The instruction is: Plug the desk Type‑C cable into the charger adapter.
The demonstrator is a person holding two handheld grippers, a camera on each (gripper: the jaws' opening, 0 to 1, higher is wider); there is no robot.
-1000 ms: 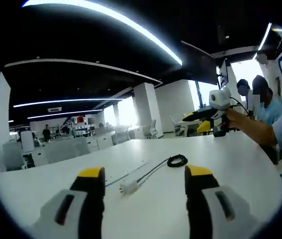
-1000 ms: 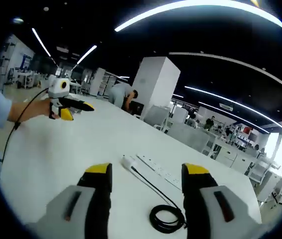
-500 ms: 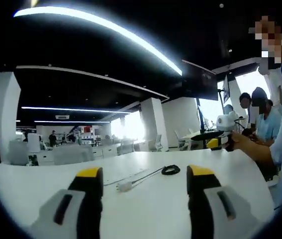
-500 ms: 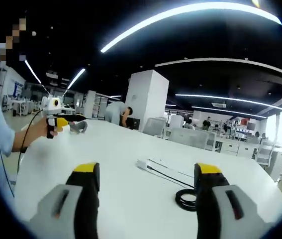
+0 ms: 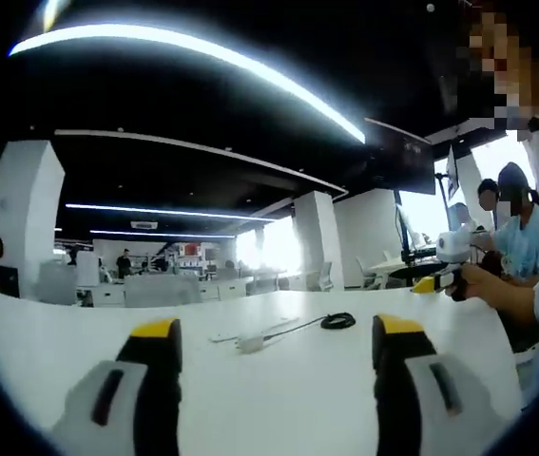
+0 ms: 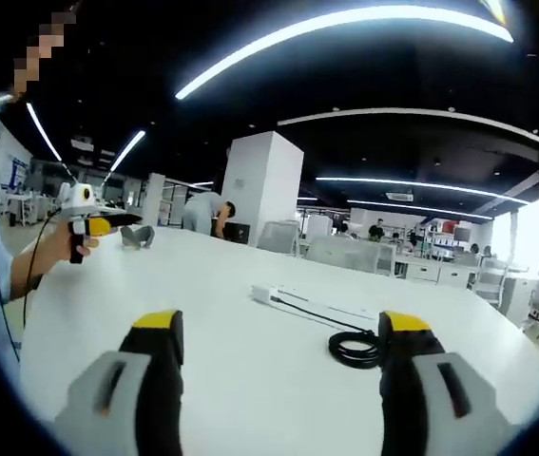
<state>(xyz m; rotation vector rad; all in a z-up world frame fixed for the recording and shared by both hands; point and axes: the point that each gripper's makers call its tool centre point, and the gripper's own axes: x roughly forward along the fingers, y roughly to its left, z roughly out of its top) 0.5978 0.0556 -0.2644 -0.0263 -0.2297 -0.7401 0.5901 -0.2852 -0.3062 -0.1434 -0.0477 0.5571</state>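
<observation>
We see the left gripper (image 5: 269, 356) above the white counter (image 5: 279, 399) with its yellow-tipped jaws wide apart and nothing between them. Ahead of it on the counter lies the white charger adapter (image 5: 249, 343), with the black Type-C cable (image 5: 337, 321) running from it to a small coil further right. The right gripper (image 6: 280, 356) also has its jaws spread wide and empty. In the right gripper view the adapter (image 6: 267, 295) lies ahead and the coil (image 6: 355, 350) sits just inside the right jaw. A white power strip (image 6: 331, 306) lies just beyond the cable. We cannot tell whether the cable is seated in the adapter.
</observation>
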